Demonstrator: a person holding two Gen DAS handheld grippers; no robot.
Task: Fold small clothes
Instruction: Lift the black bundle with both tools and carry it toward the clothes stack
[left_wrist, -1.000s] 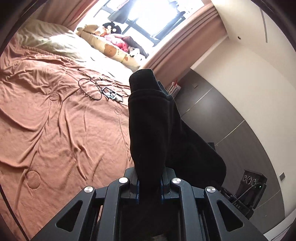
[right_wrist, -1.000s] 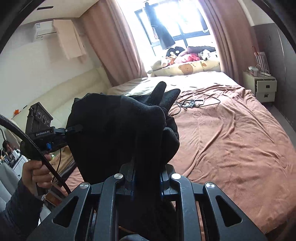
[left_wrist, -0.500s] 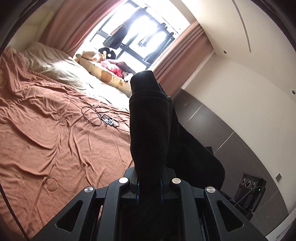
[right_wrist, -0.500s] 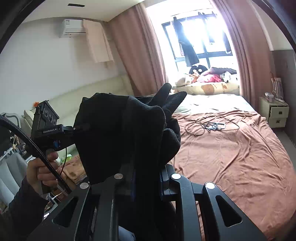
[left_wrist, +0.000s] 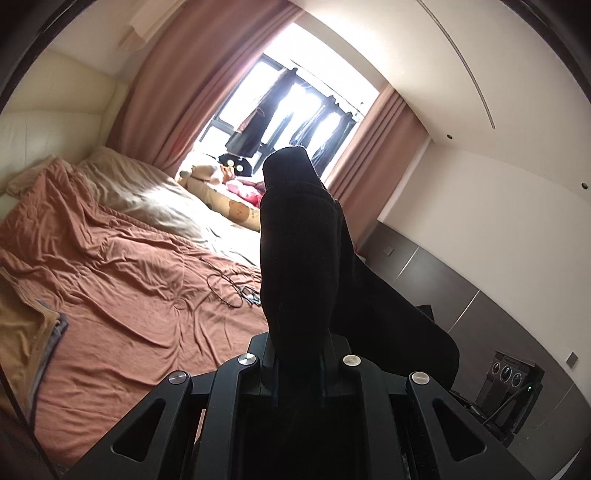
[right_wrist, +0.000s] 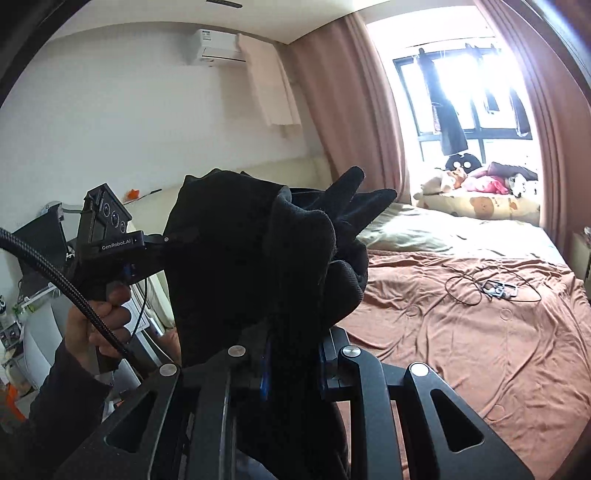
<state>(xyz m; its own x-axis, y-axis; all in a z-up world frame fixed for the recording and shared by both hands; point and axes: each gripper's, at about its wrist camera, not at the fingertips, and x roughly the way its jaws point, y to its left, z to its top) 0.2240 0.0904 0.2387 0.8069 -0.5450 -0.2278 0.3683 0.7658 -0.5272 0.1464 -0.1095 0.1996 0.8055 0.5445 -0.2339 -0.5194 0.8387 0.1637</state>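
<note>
A black knitted garment (left_wrist: 299, 258) is held up in the air between both grippers, above the near end of the bed. My left gripper (left_wrist: 297, 354) is shut on one part of it; the cloth stands up between its fingers and hides their tips. My right gripper (right_wrist: 291, 343) is shut on another part of the garment (right_wrist: 258, 266), which bunches up and hides its fingertips. The left gripper also shows in the right wrist view (right_wrist: 110, 243), held in a hand at the left, gripping the garment's far edge.
A bed with a rumpled brown sheet (left_wrist: 122, 280) lies below. A black cable and a small device (right_wrist: 495, 288) lie on it. Pillows and plush toys (right_wrist: 476, 199) sit by the window. A beige cloth (left_wrist: 22, 332) lies at the bed's left edge.
Both grippers have lifted and tilted upward with the garment; the bed has dropped lower in both views and more wall, curtain and ceiling show. The grips are unchanged.
</note>
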